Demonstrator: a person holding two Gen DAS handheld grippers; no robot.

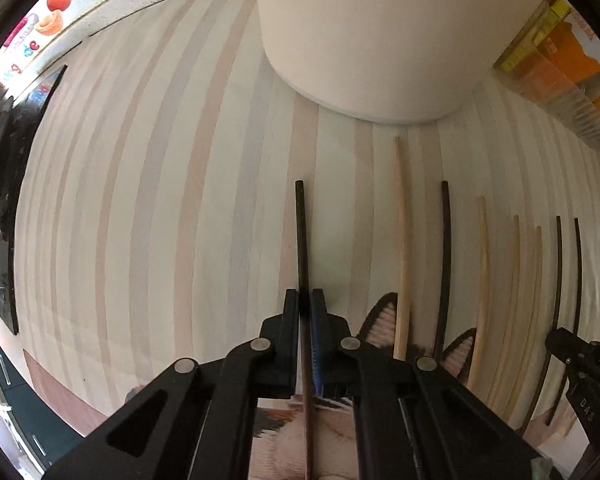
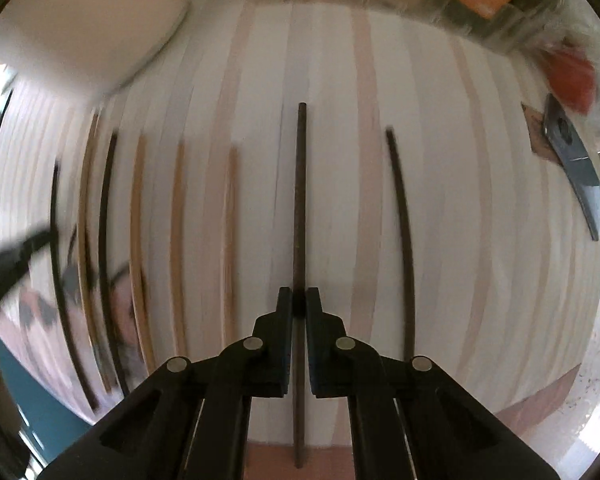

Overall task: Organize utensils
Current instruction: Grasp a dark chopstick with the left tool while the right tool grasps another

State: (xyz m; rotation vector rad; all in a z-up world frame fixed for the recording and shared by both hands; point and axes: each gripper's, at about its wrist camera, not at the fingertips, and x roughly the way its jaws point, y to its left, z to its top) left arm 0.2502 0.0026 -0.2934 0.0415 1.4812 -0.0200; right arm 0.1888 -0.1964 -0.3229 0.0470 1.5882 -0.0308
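My left gripper (image 1: 305, 300) points down at the striped tabletop and is shut on a dark chopstick (image 1: 302, 232), the leftmost of a row. To its right lie several more chopsticks, among them a pale wooden one (image 1: 402, 240) and a dark one (image 1: 444, 260). In the right wrist view my right gripper (image 2: 299, 300) is shut on another dark chopstick (image 2: 300, 184). One more dark chopstick (image 2: 403, 240) lies to the right of it, and several pale and dark ones (image 2: 230, 240) lie to the left. All the chopsticks lie flat and roughly parallel.
A tall white cylinder (image 1: 380, 40) stands just beyond the chopstick tips and shows again as a white cylinder (image 2: 80, 20) at the upper left. A grey blade (image 2: 576, 164) lies at the right edge. Clear packets (image 1: 560, 60) line the back. A cat-print mat (image 1: 380, 330) lies under the near ends.
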